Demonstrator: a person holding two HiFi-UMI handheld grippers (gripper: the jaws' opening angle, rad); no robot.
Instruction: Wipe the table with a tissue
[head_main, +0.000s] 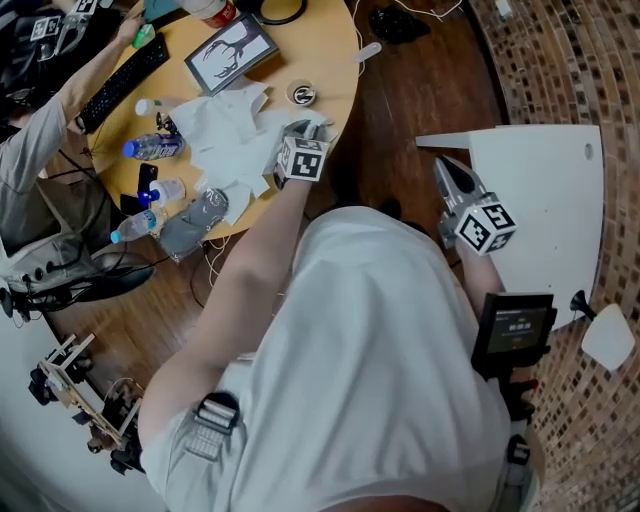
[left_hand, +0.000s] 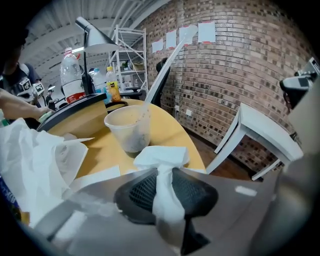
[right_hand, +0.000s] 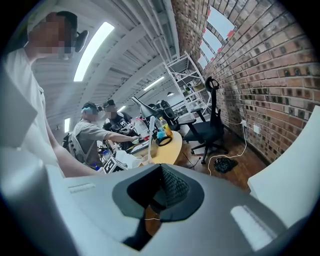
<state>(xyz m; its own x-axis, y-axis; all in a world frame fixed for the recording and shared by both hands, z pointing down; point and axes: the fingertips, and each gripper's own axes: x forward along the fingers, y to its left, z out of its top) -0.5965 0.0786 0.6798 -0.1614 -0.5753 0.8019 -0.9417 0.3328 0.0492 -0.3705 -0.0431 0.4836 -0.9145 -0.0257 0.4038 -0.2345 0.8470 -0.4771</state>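
A round yellow table (head_main: 322, 55) fills the upper left of the head view. My left gripper (head_main: 305, 128) reaches over its near edge beside a pile of crumpled white tissue and plastic (head_main: 232, 140). In the left gripper view this gripper (left_hand: 165, 174) is shut on a white tissue (left_hand: 161, 157); a bunched end sticks out past the pads above the tabletop (left_hand: 167, 131). My right gripper (head_main: 443, 166) hangs off to the right over the wooden floor, away from the table. Its jaws (right_hand: 161, 171) meet at the tips with nothing between them.
A plastic cup (left_hand: 128, 131) with a long white stick stands just beyond the tissue. Water bottles (head_main: 153, 147), a framed picture (head_main: 232, 52) and a keyboard (head_main: 125, 78) crowd the table's left. Another person's arm (head_main: 60, 100) reaches in. A white side table (head_main: 545, 170) stands right.
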